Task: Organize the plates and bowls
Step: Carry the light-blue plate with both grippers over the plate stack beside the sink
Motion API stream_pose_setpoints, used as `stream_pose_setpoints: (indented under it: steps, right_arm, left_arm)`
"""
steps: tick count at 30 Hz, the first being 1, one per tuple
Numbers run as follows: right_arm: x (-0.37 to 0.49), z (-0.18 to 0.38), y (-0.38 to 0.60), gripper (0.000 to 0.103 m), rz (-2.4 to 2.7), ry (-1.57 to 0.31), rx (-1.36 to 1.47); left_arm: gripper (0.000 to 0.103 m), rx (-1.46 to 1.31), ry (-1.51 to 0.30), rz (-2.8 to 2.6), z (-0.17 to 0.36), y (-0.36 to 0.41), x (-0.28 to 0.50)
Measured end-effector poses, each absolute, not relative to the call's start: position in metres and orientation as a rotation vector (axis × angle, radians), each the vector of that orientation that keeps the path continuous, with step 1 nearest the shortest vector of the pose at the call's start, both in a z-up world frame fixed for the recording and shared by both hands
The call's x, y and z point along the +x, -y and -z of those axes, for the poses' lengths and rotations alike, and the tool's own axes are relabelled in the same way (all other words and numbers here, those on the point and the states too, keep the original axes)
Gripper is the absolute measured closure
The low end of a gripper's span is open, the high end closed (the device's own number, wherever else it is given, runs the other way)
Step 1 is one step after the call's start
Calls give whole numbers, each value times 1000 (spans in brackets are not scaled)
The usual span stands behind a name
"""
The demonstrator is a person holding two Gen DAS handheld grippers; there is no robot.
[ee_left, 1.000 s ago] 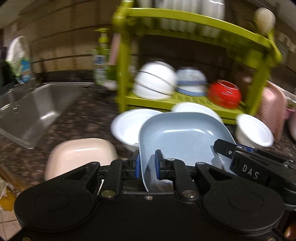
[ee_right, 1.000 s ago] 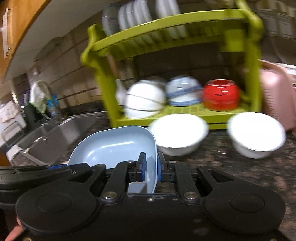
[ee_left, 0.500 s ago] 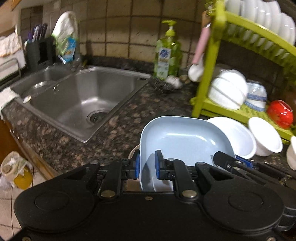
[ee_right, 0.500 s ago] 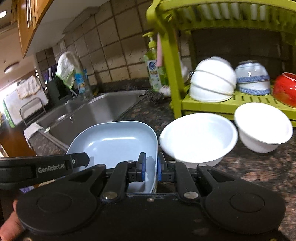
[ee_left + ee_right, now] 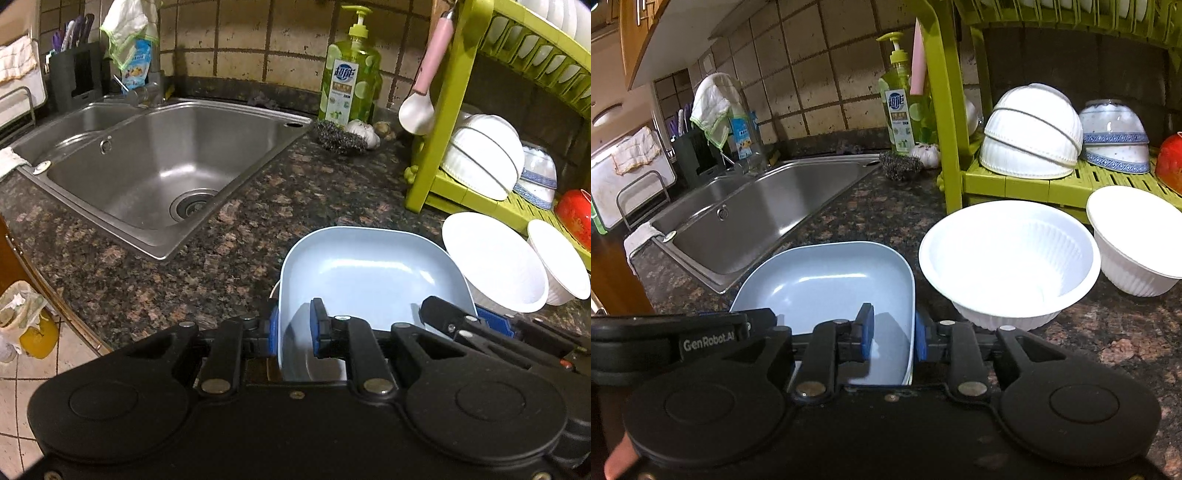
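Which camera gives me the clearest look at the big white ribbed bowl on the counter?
The right wrist view: the large white ribbed bowl sits near centre, its whole rim, inside and ribbed wall visible, just right of the blue square plate. In the left wrist view that bowl lies far right, tilted and distorted.

One blue plate (image 5: 827, 284), two white bowls (image 5: 1008, 258) on counter.
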State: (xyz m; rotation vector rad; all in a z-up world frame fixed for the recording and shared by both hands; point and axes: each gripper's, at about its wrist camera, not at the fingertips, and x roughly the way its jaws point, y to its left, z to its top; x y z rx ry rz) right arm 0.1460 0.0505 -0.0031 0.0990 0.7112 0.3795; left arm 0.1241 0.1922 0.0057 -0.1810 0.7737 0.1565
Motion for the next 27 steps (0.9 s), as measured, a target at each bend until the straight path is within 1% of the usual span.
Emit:
stream_pose_setpoints:
  steps: [1, 11, 27]
  right_arm:
    - [145, 3, -51, 77, -377, -708, 89]
    - [147, 4, -52, 74, -400, -723, 78]
    - [149, 11, -55, 74, -398, -739, 44]
  left_arm:
    - [76, -184, -776, -156, -5, -193, 125]
    - [74, -229, -790, -147, -2, -199, 125]
    - [72, -250, -800, -147, -6, -206, 125]
